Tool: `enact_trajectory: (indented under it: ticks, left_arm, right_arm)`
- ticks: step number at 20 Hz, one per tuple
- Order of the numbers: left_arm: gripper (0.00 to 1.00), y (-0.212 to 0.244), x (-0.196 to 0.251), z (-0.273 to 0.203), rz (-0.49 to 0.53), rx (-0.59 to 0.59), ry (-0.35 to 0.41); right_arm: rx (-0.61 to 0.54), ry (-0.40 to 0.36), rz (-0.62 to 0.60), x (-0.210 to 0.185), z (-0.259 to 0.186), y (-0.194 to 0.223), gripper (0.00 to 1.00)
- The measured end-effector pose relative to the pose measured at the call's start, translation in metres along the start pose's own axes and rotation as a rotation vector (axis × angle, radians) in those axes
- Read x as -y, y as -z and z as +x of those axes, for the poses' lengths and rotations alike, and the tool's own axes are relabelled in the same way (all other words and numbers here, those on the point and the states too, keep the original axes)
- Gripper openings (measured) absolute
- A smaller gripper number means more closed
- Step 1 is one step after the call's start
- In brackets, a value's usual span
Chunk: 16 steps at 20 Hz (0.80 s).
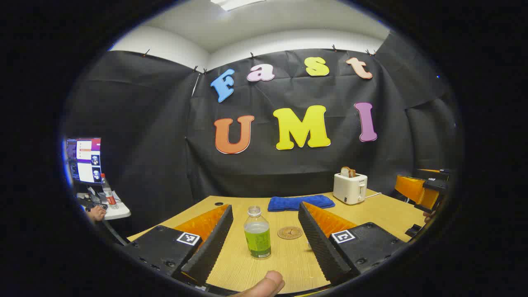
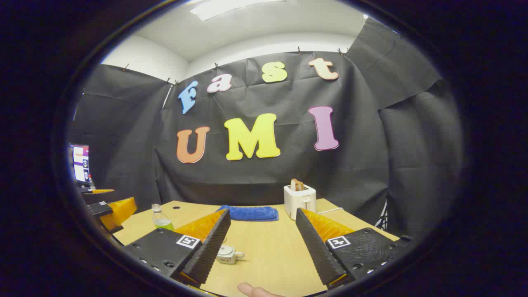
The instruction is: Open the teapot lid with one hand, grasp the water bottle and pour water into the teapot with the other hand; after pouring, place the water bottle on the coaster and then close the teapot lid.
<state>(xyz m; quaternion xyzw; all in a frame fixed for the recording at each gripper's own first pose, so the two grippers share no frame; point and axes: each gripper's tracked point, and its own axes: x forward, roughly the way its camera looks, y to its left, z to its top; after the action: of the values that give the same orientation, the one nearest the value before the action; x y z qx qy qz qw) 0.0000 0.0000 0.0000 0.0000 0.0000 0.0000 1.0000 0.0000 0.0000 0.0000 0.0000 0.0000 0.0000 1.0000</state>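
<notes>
I have the left gripper [image 1: 264, 241] spread wide, grasping nothing; the water bottle [image 1: 257, 233] stands upright on the table [image 1: 379, 212] between its 2 fingers, untouched, uncapped as far as I can tell. Just right of the bottle lies the coaster [image 1: 289, 232], bare. Far side: blue cloth [image 1: 300, 202], then toaster [image 1: 350, 187]. My right gripper [image 2: 260, 243] is also released and empty; the teapot [image 2: 227, 254] sits near its left finger, lid apparently still on. I judge nothing done yet: lid, pour, coaster placement and closing all remain
</notes>
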Motion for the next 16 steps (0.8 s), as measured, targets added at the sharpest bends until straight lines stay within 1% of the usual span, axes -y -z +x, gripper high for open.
enact_trajectory:
  ticks: [2, 3, 4, 7, 10, 12, 14, 15, 16]
  left_arm:
    - [0.99, 0.005, -0.014, 0.003, -0.015, -0.027, -0.01]
    - [0.99, 0.003, -0.02, 0.005, -0.019, -0.011, -0.01]
    - [1.0, 0.001, -0.026, 0.007, -0.02, 0.003, -0.015]
    - [0.99, 0.012, -0.032, 0.014, -0.024, -0.025, -0.027]
    - [1.0, 0.02, -0.031, 0.017, 0.001, -0.047, -0.027]
    - [1.0, 0.019, -0.031, 0.017, 0.01, -0.042, -0.03]
    - [0.99, 0.019, -0.029, 0.018, 0.002, -0.043, -0.021]
    - [0.99, 0.019, -0.028, 0.019, 0.004, -0.043, -0.015]
    - [0.99, 0.02, -0.029, 0.018, 0.008, -0.045, -0.016]
  right_arm:
    - [-0.028, 0.018, -0.07, -0.001, 0.004, 0.015, 0.95]
    - [-0.031, 0.023, -0.09, -0.002, 0.005, 0.019, 0.96]
    - [-0.036, 0.017, -0.095, -0.005, 0.008, 0.023, 0.96]
    - [-0.064, 0.012, -0.091, -0.007, 0.015, 0.034, 0.97]
    - [-0.058, 0.028, -0.1, -0.001, 0.018, 0.033, 0.96]
    - [-0.048, 0.025, -0.12, -0.004, 0.018, 0.032, 0.97]
    - [-0.049, 0.012, -0.12, -0.008, 0.018, 0.035, 0.96]
    - [-0.054, 0.002, -0.116, -0.011, 0.018, 0.036, 0.98]
    - [-0.06, -0.006, -0.114, -0.014, 0.02, 0.041, 0.96]
